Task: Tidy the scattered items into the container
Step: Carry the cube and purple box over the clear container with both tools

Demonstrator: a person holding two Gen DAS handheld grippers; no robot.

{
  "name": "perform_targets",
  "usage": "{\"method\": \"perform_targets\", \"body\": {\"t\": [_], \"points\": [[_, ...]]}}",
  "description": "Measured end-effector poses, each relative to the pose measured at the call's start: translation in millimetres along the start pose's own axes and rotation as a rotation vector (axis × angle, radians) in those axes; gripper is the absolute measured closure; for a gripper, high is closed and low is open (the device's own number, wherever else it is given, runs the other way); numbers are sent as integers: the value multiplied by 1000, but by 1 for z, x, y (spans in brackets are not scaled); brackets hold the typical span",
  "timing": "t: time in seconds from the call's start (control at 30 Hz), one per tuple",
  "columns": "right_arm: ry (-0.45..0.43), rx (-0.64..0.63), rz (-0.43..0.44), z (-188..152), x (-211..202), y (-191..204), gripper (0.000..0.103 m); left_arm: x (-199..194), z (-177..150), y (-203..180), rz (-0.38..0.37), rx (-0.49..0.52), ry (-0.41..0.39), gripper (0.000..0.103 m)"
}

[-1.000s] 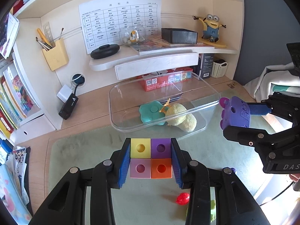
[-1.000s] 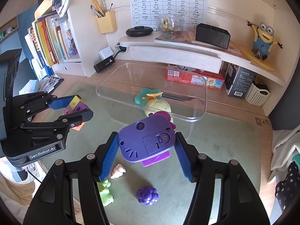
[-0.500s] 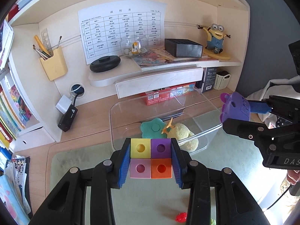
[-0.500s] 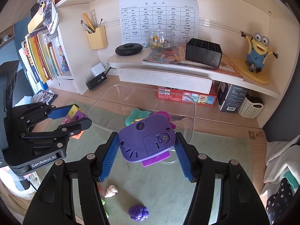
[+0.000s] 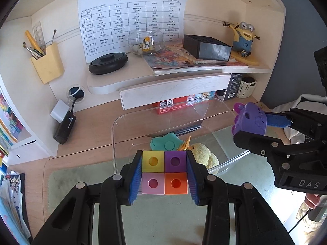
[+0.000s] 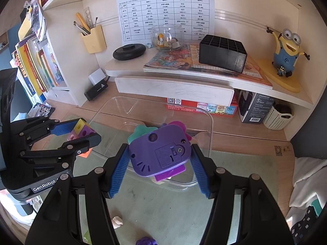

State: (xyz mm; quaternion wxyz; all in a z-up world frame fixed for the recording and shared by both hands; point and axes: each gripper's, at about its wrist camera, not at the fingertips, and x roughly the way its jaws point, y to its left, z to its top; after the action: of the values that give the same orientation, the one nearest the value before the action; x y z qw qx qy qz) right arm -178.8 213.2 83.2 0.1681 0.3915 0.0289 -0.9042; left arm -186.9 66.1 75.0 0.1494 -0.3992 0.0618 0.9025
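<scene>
Two grippers loaded: left gripper has jaws clamped on a block cube, four coloured squares with holes, hard plastic; right gripper has jaws clamped on a purple toy, smooth, rounded, battery hatch facing camera. Clear bin sits on counter directly ahead and below both, near rim just under the loads, right seems slightly nearer. Teal flower and yellow sponge already inside. Grape on mat.

Your left gripper is a black plastic frame with silver round screw heads and ribbed blue pads lining its fingers; its side reads "GenRobot" in white. Your right gripper is built alike, with the same blue pads and white "DAS" lettering on its body.
</scene>
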Motion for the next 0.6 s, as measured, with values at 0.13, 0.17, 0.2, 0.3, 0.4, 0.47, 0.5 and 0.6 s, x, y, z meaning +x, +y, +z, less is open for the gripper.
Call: {"method": "perform_targets", "body": {"t": [0.13,0.17,0.2,0.3,0.4,0.47,0.5,0.6], "points": [[34,11,-13,5,16,-4,46,16,7,5,-4,-12,42,67],[44,12,-12,6,20,-5,46,21,8,7,-2,-16,54,67],[53,17,-10,7,24,-7,46,25,9,9,-2,-19,65,67],[79,37,-3,9,35,-12,46,38,11,13,6,-31,99,67],[106,47,-7,10,45,-15,46,48,13,15,-11,-39,128,67],[124,52,0,9,52,-17,46,53,14,17,-29,-48,144,67],[134,59,4,9,54,-18,46,55,15,18,-30,-53,151,67],[160,75,16,9,62,-21,46,62,16,20,-25,-57,172,67]]}}
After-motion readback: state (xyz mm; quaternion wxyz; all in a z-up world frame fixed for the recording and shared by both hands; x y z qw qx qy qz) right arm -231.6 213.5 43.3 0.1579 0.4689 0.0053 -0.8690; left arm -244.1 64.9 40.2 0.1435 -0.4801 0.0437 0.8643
